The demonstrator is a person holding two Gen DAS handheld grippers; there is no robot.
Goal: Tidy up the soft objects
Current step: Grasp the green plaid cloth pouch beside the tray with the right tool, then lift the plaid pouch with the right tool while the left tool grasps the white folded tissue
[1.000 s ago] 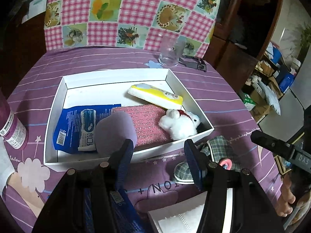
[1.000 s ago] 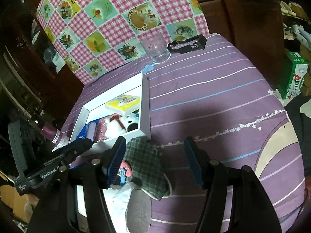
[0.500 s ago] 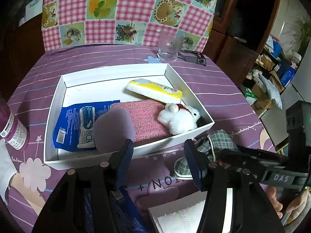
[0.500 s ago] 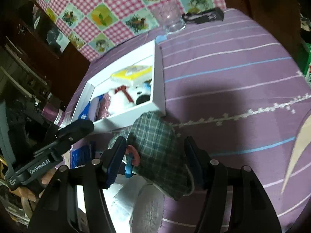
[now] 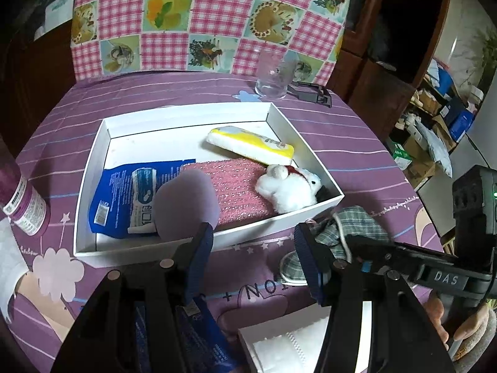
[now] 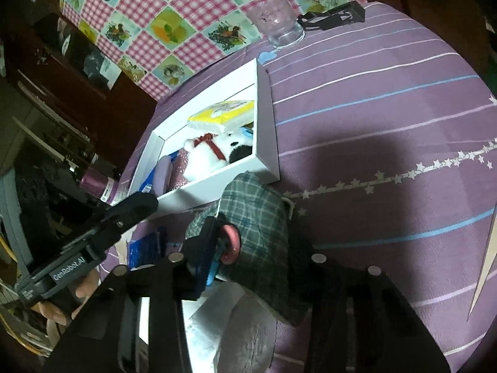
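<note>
Pickup of the plaid slipper (image 6: 257, 227) is being carried out by the right gripper (image 6: 248, 248), whose jaws are being pressed in on the fabric lying between them, just short of the white box (image 5: 93, 168). The left gripper (image 5: 253, 248) is being held wide open and empty, its jaws straddling bare cloth before the box's near wall. Next, a lift over that wall is judged necessary.
</note>
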